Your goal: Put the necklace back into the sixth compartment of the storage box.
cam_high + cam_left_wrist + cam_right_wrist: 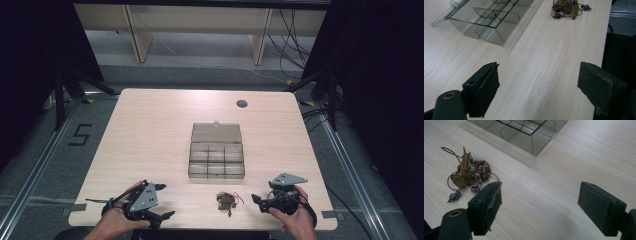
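Two grippers waited low in the high view, and everything between them looked laid out for a sorting job. Largest was the table (150,130), its pale wood bare apart from a few things near the middle and front edge. At the centre of that frame sat the clear compartment box (217,160), its lid (216,132) folded back flat toward the upper part of the frame, probably so the divided cells lay open from above. The box ran wider than deep, its long side lying left to right across the picture.

Lower left, the left gripper (159,200) was held in a hand resting near the table's front edge; in the left gripper view its jaws stood wide apart over bare wood, gripping nothing. Lower right, the right gripper (256,199) pointed leftward toward the frame's centre, its jaws likewise spread wide and empty in the right gripper view, apparently readied for a pick.

Smallest was the beaded cord necklace (226,201), a tangled heap at lower centre, just below the box and between the grippers, nearer the right one. Bunched as it was, it showed no clear long axis; in the right gripper view (466,173) it lay at the left, just beyond the left jaw's tip, loose cord loops trailing toward the upper left.
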`<state>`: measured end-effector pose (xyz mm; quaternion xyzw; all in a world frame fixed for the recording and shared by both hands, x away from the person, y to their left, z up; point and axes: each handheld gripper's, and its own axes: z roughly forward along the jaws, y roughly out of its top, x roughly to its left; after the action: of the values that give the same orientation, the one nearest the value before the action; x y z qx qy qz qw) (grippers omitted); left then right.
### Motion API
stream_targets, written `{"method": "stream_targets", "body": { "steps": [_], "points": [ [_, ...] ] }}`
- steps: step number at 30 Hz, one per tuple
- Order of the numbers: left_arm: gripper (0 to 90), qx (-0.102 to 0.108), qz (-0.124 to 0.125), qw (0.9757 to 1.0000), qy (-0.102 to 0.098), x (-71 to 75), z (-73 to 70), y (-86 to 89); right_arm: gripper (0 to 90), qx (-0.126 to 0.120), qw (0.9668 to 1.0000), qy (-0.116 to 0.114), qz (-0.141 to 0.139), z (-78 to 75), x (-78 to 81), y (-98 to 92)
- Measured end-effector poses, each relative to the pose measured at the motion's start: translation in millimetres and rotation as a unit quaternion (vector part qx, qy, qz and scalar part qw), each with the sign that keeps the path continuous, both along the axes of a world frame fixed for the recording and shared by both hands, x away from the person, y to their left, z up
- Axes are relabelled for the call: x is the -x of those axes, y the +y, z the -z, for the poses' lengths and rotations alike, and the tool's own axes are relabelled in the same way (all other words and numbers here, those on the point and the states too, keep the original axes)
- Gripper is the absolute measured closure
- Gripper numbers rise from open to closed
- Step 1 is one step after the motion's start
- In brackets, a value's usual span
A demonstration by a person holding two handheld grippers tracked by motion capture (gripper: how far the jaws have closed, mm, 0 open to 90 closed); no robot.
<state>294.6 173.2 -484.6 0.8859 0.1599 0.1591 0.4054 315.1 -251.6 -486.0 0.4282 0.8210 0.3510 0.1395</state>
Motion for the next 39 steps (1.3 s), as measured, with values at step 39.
{"method": "stream_targets", "body": {
  "steps": [39],
  "points": [
    [16.7, 0.008, -0.001, 1.0, -0.004, -0.5, -0.2, -0.8, 16.9, 0.025, 0.9923, 0.024, -0.119, -16.5, -4.7, 56.2]
  ]
}}
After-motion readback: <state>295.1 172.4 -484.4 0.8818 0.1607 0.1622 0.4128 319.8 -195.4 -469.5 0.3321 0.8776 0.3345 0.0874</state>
